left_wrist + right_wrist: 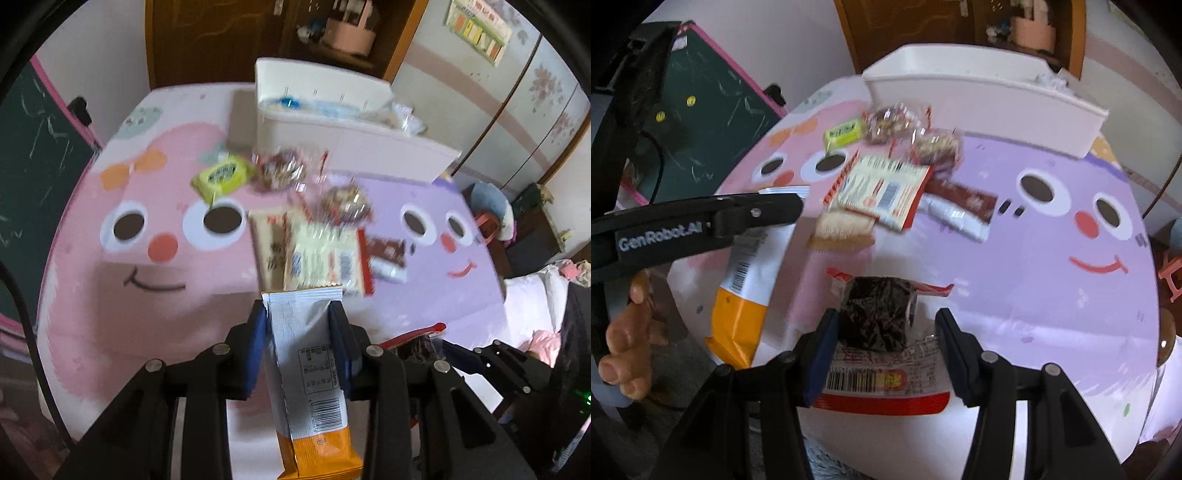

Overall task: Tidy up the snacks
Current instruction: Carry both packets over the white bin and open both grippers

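**Snacks mostly unsorted, two in hand**

Left gripper (pixel 298 314) pinches the orange-and-white packet (pixel 312 387) tight. Right gripper (pixel 884 325) sits wide around the dark snack pack (pixel 875 317), seemingly loose. Six-odd packets (pixel 317 254) litter the table (pixel 110 295); white bin (pixel 332 122) behind holds a few.

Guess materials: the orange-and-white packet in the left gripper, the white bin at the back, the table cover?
Orange-and-white packet: likely plastic film, smooth, with a crimped serrated end seal. White bin: looks like rigid moulded plastic, matte, with straight walls and a clean rim. Table cover: seems a printed vinyl or coated sheet; it shows soft sheen, but blur leaves this open.
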Action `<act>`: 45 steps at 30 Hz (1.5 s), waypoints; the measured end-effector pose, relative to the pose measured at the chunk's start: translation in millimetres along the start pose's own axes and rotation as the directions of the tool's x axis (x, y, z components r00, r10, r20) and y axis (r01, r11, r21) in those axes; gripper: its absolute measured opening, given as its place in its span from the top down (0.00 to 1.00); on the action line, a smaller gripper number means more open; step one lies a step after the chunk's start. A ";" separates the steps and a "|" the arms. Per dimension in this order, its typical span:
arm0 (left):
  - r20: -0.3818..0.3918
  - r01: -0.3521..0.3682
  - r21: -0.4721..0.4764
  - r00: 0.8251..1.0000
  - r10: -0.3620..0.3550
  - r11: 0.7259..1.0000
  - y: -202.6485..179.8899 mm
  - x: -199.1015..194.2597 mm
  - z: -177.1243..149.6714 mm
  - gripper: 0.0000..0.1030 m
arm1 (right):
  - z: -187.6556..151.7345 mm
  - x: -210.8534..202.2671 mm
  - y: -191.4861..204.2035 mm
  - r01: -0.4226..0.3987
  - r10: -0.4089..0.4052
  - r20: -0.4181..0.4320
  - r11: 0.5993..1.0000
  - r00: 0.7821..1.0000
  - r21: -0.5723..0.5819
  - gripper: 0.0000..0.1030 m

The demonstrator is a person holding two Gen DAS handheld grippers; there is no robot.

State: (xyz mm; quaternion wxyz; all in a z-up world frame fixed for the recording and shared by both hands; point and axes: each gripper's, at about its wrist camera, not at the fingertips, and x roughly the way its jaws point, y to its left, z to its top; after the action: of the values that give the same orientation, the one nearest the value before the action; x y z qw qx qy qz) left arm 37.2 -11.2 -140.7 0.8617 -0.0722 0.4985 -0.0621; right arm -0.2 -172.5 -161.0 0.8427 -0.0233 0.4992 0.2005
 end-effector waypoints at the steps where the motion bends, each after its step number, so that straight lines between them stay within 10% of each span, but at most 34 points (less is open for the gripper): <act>1: 0.015 0.004 0.005 1.000 -0.004 1.000 -1.5 -6.3 7.5 0.69 | 5.2 -5.6 -2.9 0.006 -0.006 0.016 1.000 1.000 0.008 0.48; 8: 0.161 0.002 0.076 0.987 -0.015 0.997 -22.0 -56.3 80.2 0.69 | 68.4 -67.6 -24.3 0.100 -0.102 0.210 0.995 0.972 0.021 0.48; 21: 0.437 -0.095 0.188 0.899 0.003 0.978 -83.2 -111.4 239.3 0.69 | 230.1 -156.5 -75.4 0.233 -0.282 0.491 0.959 0.824 0.161 0.47; 31: 0.391 -0.136 0.202 0.919 0.048 0.970 -88.6 -39.2 301.7 0.67 | 292.7 -84.1 -109.5 0.220 -0.284 0.397 0.955 0.873 0.201 0.45; 36: 0.365 -0.186 0.205 0.926 0.101 0.961 -76.9 -2.1 306.6 0.21 | 297.1 -45.9 -121.9 0.197 -0.261 0.321 0.956 0.910 0.220 0.44; 45: 0.311 -0.131 0.142 0.947 0.081 0.981 -41.5 11.2 297.5 0.20 | 284.8 -33.5 -124.1 0.198 -0.257 0.272 0.953 0.927 0.228 0.41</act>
State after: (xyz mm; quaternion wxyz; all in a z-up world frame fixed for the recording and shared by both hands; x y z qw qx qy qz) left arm 299.5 -35.4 4.0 0.9331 0.0159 0.3565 -0.0438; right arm 267.4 -228.9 -9.9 0.9241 0.0326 0.3771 0.0520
